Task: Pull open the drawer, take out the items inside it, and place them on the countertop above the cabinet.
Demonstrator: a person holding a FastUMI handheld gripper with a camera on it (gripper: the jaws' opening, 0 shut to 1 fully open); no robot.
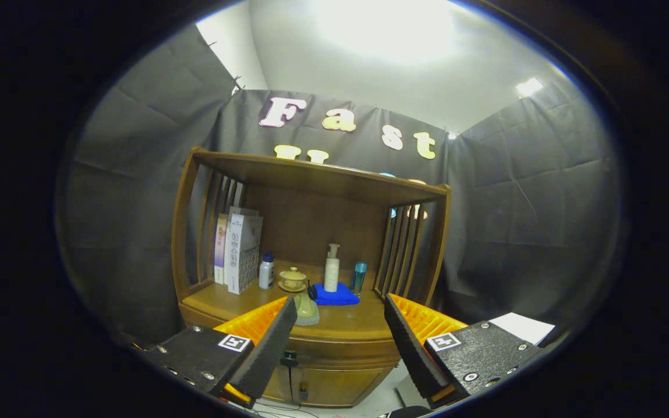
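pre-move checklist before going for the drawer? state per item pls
1. Gripper open: ok, fingers spread wide with nothing between them.
2. Drawer shut: ok, its front sits flush under the countertop, so the pull comes first.
3. Knob located: ok, a small dark knob shows just beside the left finger, below the counter edge.
4. Fingers lined up on the knob: not ok, it sits off toward the left finger, not centred in the gap.
5. Free spot on the countertop: ok, bare wood in front of the blue cloth.
6. Drawer contents: cannot tell, drawer is closed.
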